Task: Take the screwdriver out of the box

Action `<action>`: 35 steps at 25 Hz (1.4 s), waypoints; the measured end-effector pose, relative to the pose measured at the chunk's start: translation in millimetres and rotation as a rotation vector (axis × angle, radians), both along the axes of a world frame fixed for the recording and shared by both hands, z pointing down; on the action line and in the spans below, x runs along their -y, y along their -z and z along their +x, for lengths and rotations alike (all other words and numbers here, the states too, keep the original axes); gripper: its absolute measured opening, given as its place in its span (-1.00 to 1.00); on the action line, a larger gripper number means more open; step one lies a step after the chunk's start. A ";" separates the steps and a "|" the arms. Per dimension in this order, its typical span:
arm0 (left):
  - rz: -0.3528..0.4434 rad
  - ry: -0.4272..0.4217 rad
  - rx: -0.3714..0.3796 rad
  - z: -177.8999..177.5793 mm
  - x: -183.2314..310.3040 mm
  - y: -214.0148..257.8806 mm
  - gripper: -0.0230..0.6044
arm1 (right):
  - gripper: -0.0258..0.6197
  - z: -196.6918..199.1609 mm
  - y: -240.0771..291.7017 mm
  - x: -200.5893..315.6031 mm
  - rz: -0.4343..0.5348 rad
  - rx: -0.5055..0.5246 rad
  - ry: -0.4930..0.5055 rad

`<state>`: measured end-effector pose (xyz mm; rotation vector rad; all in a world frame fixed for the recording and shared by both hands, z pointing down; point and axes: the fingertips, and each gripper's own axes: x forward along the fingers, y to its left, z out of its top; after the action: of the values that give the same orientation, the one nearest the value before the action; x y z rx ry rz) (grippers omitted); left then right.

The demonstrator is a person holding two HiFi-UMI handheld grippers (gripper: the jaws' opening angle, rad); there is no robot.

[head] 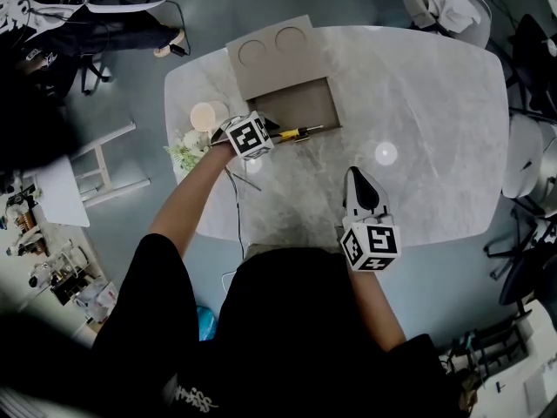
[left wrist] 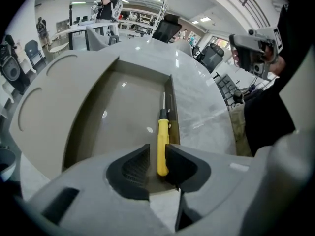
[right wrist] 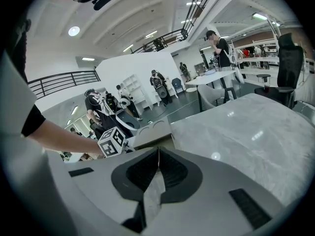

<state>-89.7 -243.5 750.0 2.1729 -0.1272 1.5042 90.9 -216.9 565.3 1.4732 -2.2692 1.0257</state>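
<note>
A screwdriver [head: 300,132] with a yellow handle and a thin metal shaft lies in the open grey box [head: 283,68], along the box's near wall. In the left gripper view the yellow handle [left wrist: 162,139] sits between the jaws of my left gripper [left wrist: 157,157]. The right pad rests against the handle and a narrow gap shows at the left pad. In the head view my left gripper [head: 275,130] reaches into the box's near left corner. My right gripper [head: 352,173] hovers over the marble table [head: 418,85] near its front edge, jaws shut together with nothing between them [right wrist: 158,151].
A round beige cup [head: 207,116] and a small bunch of pale flowers [head: 185,152] stand at the table's left edge. A thin cable [head: 238,190] runs off the front edge. Chairs [head: 448,7] stand around the table, and a white stool [head: 104,168] is at the left.
</note>
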 end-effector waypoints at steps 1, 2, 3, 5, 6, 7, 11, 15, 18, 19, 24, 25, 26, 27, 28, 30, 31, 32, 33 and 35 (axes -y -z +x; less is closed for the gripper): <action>-0.009 -0.011 0.006 0.4 -0.2 -0.4 -0.58 | -0.88 0.0 -0.2 1.1 0.002 0.002 0.002; -0.019 -0.027 0.013 0.9 -0.4 -0.8 -0.58 | -0.88 0.5 -0.8 2.3 0.004 0.003 0.003; -0.028 -0.046 0.019 1.4 -0.5 -1.0 -0.58 | -0.88 1.5 -1.8 3.7 0.005 0.002 0.002; -0.037 -0.100 0.028 2.1 -1.6 -2.1 -0.57 | -0.88 4.2 -4.6 6.7 0.006 0.000 -0.004; -0.035 -0.132 0.032 2.2 -2.7 -3.5 -0.57 | -0.88 5.9 -6.1 8.4 0.007 -0.002 -0.007; -0.030 -0.165 0.035 2.4 -3.7 -5.0 -0.55 | -0.88 7.6 -7.3 10.5 0.009 -0.006 -0.010; -0.035 -0.210 0.026 3.9 -3.7 -7.3 -0.55 | -0.88 14.5 -8.7 21.6 0.024 -0.020 -0.023; -0.081 -0.151 -0.015 8.3 -3.0 -5.0 -0.56 | -0.88 18.2 -10.4 26.4 0.023 -0.024 -0.037; -0.115 -0.147 -0.004 8.2 -4.4 -3.6 -0.57 | -0.88 15.6 -11.5 24.0 0.017 -0.025 -0.031; -0.127 -0.158 0.002 8.7 -5.3 -3.0 -0.61 | -0.88 14.4 -11.9 22.7 0.015 -0.025 -0.029; -0.192 -0.200 0.015 11.6 -8.5 -2.6 -0.68 | -0.88 12.4 -11.3 20.5 0.025 -0.026 -0.033; -0.201 -0.203 0.021 11.8 -8.4 -3.3 -0.69 | -0.88 13.6 -10.8 21.4 0.029 -0.027 -0.036; -0.207 -0.207 0.026 12.4 -8.1 -3.9 -0.69 | -0.88 15.4 -10.7 22.4 0.031 -0.027 -0.040; -0.214 -0.211 0.029 13.4 -7.8 -4.4 -0.69 | -0.88 17.7 -11.0 23.4 0.032 -0.028 -0.045; -0.221 -0.214 0.030 14.5 -7.4 -4.9 -0.69 | -0.88 20.1 -11.5 24.6 0.032 -0.028 -0.051; -0.231 -0.219 0.033 16.1 -5.6 -5.8 -0.69 | -0.88 24.0 -13.0 27.8 0.032 -0.028 -0.062; -0.234 -0.217 0.035 16.5 -4.4 -6.2 -0.69 | -0.88 25.0 -13.6 29.3 0.032 -0.027 -0.065; -0.235 -0.212 0.037 16.7 -3.6 -6.4 -0.70 | -0.88 25.5 -13.8 30.2 0.033 -0.026 -0.067; -0.237 -0.203 0.038 16.6 -3.3 -6.4 -0.70 | -0.88 25.3 -13.6 30.4 0.034 -0.025 -0.068; -0.236 -0.175 0.037 16.2 -3.3 -6.4 -0.70 | -0.88 24.3 -12.6 29.6 0.036 -0.023 -0.067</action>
<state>-73.5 -240.2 756.4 2.0104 0.2233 1.5680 115.2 -246.5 577.9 1.5777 -2.2481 0.9860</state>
